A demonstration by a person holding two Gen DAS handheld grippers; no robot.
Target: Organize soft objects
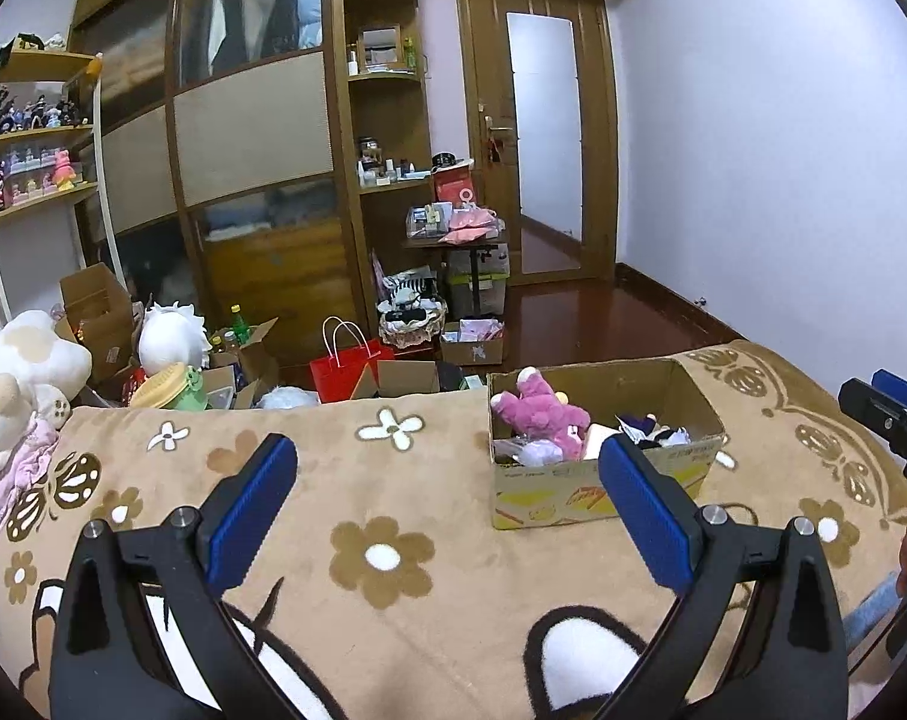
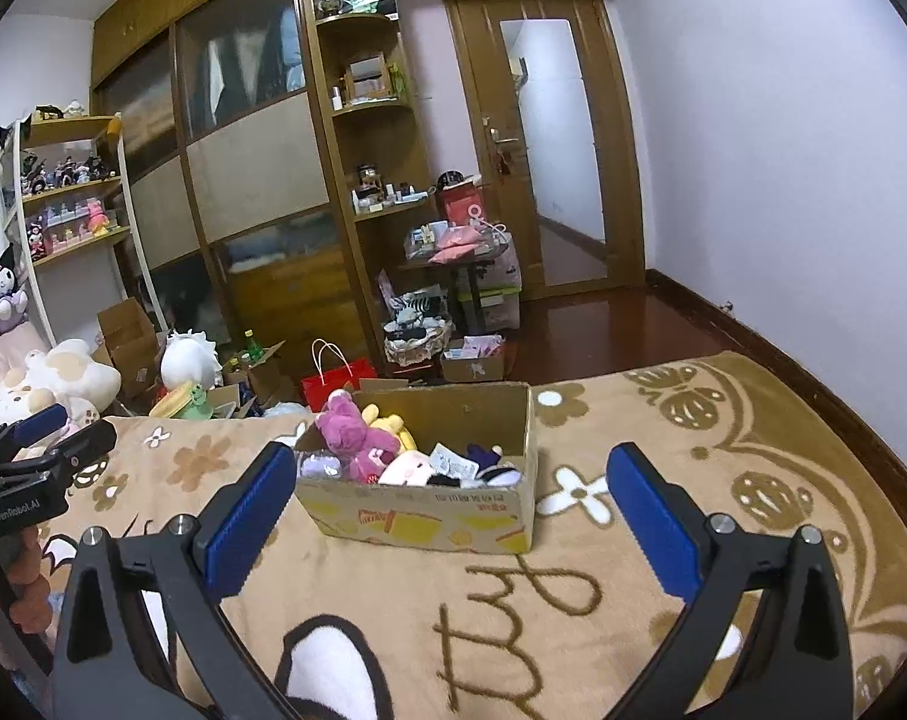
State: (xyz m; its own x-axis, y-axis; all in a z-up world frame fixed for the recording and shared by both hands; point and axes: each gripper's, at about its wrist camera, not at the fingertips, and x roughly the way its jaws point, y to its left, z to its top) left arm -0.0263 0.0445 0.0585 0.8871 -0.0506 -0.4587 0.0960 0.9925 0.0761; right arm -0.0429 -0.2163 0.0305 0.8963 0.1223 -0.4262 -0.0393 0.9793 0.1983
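Note:
An open cardboard box (image 1: 663,396) (image 2: 429,519) stands on the flowered tan blanket (image 1: 393,480) (image 2: 633,480). It holds a pink plush bear (image 1: 540,411) (image 2: 357,432), a yellow plush (image 2: 390,420) and several other small soft toys. My left gripper (image 1: 447,462) is open and empty, hovering above the blanket just left of the box. My right gripper (image 2: 453,468) is open and empty, in front of the box. Each gripper shows at the edge of the other's view (image 1: 891,414) (image 2: 39,438).
A white plush pile (image 1: 15,372) (image 2: 51,378) lies at the blanket's left end. On the floor beyond the bed are a white round plush (image 1: 171,336), open boxes, a red bag (image 1: 348,363) and a basket. A wardrobe, shelves and a door stand behind.

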